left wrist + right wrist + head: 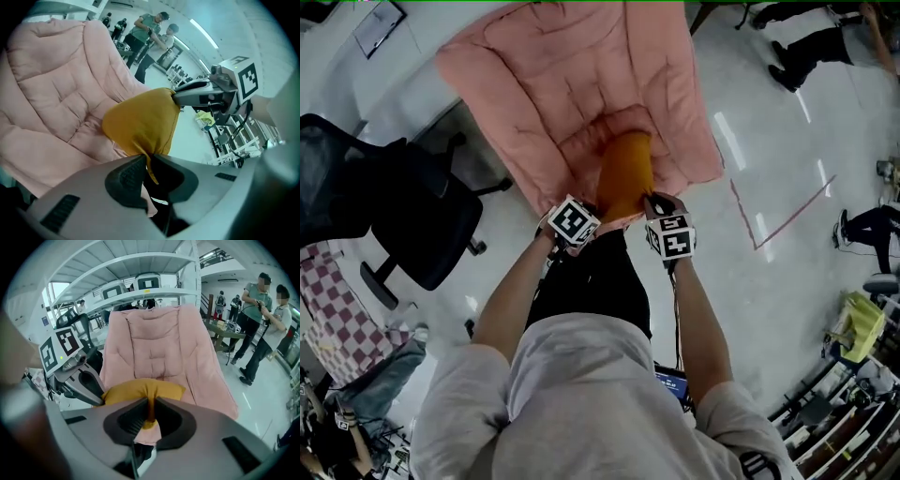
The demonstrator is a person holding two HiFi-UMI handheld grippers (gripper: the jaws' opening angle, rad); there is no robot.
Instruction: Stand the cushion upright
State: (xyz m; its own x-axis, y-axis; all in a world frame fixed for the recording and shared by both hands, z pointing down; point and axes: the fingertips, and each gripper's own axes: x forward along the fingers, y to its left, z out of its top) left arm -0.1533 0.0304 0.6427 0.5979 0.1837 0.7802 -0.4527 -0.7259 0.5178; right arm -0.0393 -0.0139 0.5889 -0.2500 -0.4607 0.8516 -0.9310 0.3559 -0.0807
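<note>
Left hand-held gripper (149, 157) clamps cushion (140, 122) | pink chair (553, 84) top cut off

You're in a big open lab or workshop hall. It has a glossy pale floor (769, 309) marked with tape lines (797, 213) and a black office chair (412, 216) at your left. White metal shelving (150, 290) stands far ahead and equipment racks (229, 138) at the right. People (255, 310) stand handling gear under ceiling strip lights (204, 33).
</note>
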